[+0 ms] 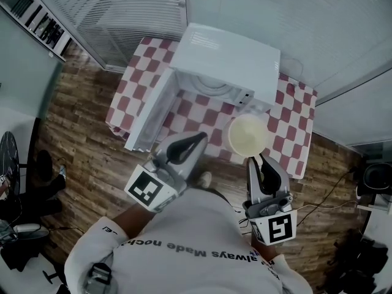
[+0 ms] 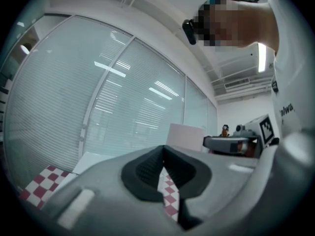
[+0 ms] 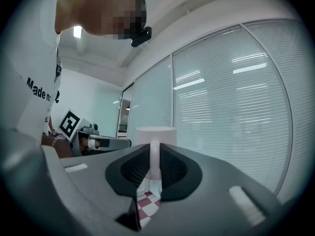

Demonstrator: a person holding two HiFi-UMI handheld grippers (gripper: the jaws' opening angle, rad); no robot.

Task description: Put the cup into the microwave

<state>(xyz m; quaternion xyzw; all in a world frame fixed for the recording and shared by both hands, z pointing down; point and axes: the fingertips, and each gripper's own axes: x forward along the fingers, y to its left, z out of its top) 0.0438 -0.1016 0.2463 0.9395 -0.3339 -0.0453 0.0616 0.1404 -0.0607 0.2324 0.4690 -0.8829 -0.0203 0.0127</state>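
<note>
The task looks about half done: the cup [image 1: 248, 135] is already gripped and appears lifted clear of the checked table [image 1: 294, 112], and the microwave [image 1: 226, 60] ahead of the right gripper [image 1: 256, 160] has its door [image 1: 150, 112] swung open toward the left gripper's side. What is left, as I judge it, is to carry the cup forward and a little toward the left into the open cavity, set it down and let go; closing the door may follow. In the right gripper view the jaws are pinched narrow on the cup's handle [image 3: 154, 159], which stands upright between the dark pads, with the cup body just beyond the tips. The left gripper [image 1: 199, 138] is held up beside it, near the door's lower edge. Its own view shows the jaws drawn together at the tips with nothing between them, only the checked cloth seen through the slit below.
</note>
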